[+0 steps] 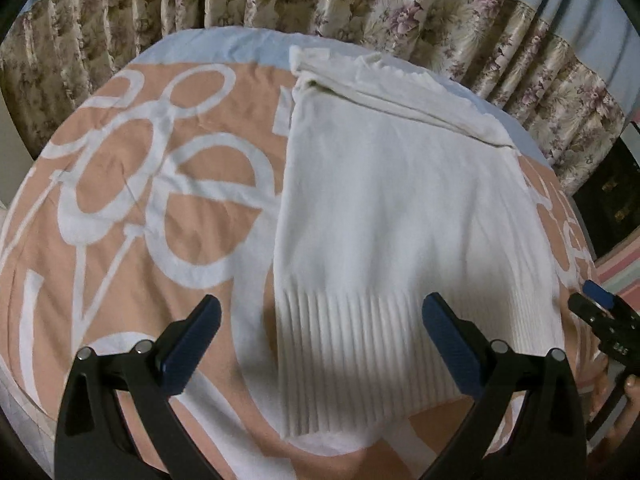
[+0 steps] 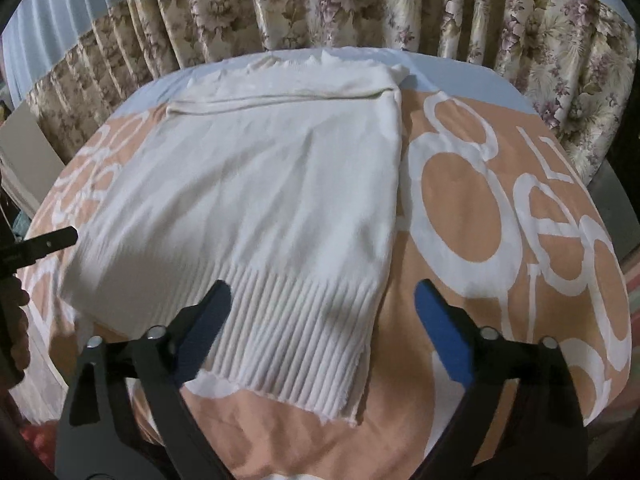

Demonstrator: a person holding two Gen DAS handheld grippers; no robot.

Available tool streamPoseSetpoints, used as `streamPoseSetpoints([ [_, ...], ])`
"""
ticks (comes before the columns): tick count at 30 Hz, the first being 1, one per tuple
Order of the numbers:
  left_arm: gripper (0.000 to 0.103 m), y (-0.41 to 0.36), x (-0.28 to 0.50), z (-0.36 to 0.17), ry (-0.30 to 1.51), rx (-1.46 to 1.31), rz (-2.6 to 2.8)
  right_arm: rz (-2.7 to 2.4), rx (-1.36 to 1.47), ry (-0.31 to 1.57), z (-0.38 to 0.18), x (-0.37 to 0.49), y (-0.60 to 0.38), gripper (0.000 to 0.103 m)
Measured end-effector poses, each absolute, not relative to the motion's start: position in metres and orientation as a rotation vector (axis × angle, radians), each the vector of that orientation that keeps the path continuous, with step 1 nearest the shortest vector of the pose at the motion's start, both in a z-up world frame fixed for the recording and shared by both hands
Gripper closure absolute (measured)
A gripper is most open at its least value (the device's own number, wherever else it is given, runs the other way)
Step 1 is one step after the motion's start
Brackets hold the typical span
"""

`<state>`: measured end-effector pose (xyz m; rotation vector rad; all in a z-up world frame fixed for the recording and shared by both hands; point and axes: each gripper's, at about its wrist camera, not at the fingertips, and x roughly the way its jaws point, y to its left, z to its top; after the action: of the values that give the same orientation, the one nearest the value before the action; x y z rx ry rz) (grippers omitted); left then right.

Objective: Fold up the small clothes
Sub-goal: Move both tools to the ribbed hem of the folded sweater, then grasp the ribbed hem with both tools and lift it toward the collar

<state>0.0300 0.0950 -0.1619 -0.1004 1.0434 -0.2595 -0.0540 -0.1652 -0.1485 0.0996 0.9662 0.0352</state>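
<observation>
A white knit sweater (image 1: 384, 208) lies flat on a peach and white patterned bedspread (image 1: 132, 200), ribbed hem toward me, sleeves folded across the far end. My left gripper (image 1: 320, 308) is open and empty, hovering over the hem's left corner. In the right wrist view the sweater (image 2: 260, 192) lies left of centre on the bedspread (image 2: 460, 208). My right gripper (image 2: 322, 292) is open and empty above the hem's right corner. The right gripper (image 1: 600, 312) shows at the left view's right edge, and the left gripper (image 2: 48, 240) at the right view's left edge.
Floral curtains (image 1: 360, 4) hang behind the bed's far edge, also in the right wrist view (image 2: 360, 4). A dark cabinet (image 1: 612, 200) stands at the right. A striped floor mat (image 1: 620, 272) lies beyond the bed's right side.
</observation>
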Motion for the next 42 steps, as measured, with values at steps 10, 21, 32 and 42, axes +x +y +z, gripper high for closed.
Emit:
streamPoseSetpoints([
  [10,0.002,0.087,0.025,-0.170,1.065,-0.026,-0.249,0.044,0.142,0.990,-0.159,-0.057,-0.174,0.012],
  [21,0.002,0.081,0.024,-0.174,1.084,0.003,-0.288,0.022,0.086,0.999,-0.164,-0.063,-0.163,0.013],
  [32,0.002,0.070,0.020,-0.190,1.156,0.013,-0.335,0.045,0.172,1.093,-0.184,-0.064,-0.172,0.037],
  [42,0.004,0.058,0.016,-0.195,1.190,0.064,-0.398,0.079,0.277,1.127,-0.187,-0.069,-0.185,0.051],
])
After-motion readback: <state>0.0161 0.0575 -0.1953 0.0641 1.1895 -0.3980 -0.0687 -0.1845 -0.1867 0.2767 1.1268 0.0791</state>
